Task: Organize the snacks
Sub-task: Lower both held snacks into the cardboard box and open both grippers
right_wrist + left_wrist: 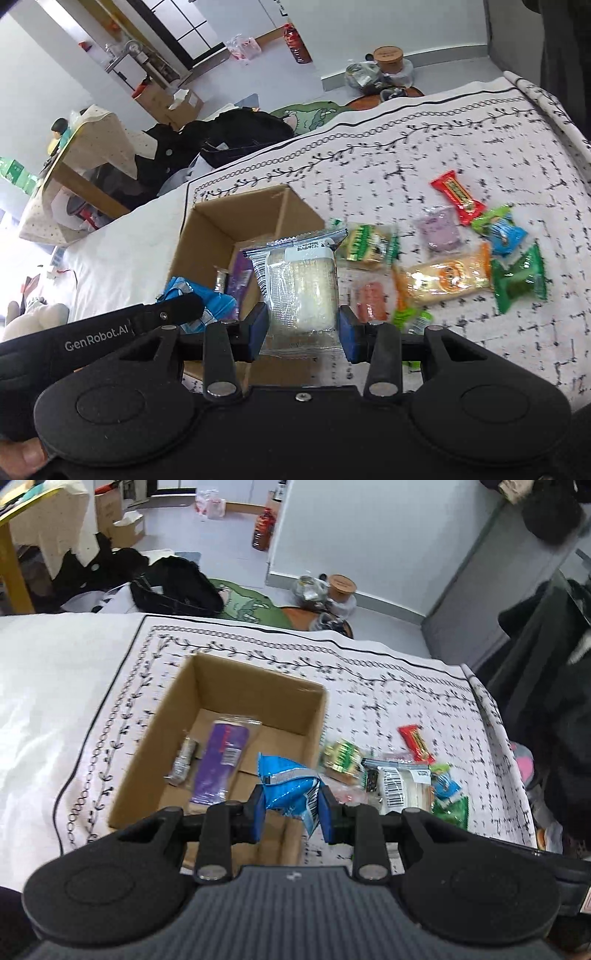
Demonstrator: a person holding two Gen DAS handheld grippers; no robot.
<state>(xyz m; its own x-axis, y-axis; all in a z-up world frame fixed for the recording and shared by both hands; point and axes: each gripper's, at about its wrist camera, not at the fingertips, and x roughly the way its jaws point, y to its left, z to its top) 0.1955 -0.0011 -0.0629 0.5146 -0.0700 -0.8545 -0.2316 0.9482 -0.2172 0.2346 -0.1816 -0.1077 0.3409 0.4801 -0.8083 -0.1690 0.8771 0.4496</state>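
Both grippers are loaded beside the cardboard box (pixel 207 709): left gripper (pixel 291 812) pinches a blue snack bag (pixel 291 786), right gripper (pixel 303 330) clamps a clear-wrapped pale bar (pixel 301 288). Judged light, crinkly, slippery film (crushable contents); best gripped mid-body. Loose snacks (pixel 450 277) lie right of the box.

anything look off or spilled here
Nothing is spilled or torn. Loose snacks, like the red bar, lie jumbled on the cloth beside the box, awaiting sorting. The blue bag and clear pack are each gripped.
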